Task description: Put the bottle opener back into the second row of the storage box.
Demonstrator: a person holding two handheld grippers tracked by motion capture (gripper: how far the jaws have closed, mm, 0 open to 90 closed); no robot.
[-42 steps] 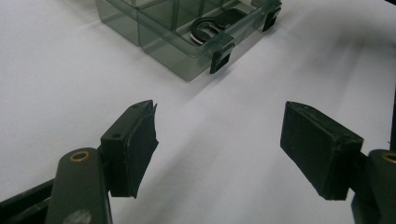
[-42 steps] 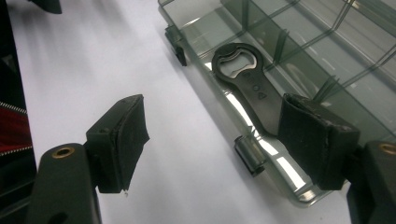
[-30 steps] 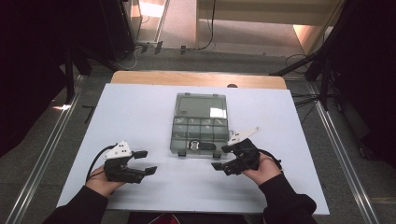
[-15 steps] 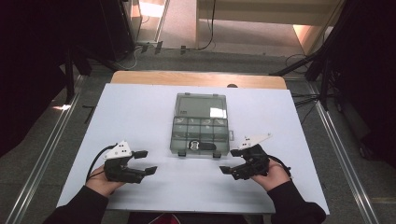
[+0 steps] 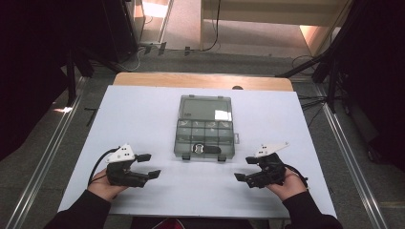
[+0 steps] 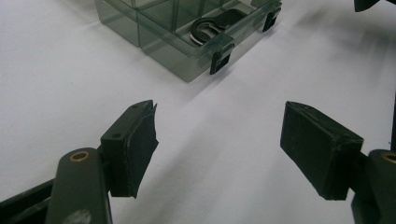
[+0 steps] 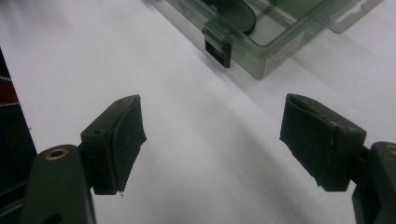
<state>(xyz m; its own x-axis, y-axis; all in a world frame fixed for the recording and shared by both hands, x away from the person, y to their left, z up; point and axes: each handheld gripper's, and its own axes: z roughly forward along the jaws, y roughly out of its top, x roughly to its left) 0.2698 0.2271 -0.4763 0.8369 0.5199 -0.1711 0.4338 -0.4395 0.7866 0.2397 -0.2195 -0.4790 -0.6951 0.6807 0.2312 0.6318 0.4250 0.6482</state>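
- The right hand-held gripper (image 5: 248,168) has drawn back toward the lower right, away from the smoky clear plastic compartment box (image 5: 204,127).
- Both hand-held grippers, left (image 5: 149,165) too, gape empty above the white bench (image 5: 143,109).
- Likely between steps; the next move needs a fresh approach.

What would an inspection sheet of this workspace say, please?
Surface: white table, bare near the hands.
Job's things: clear box, lid shut, dark part in a front compartment; two latches at its front.
Clutter: nothing seen.
Tongs: left tongs and right tongs open, holding nothing, both short of the box.
Cables: one trails from the left tongs.
Surroundings: dark floor, rails, stands.
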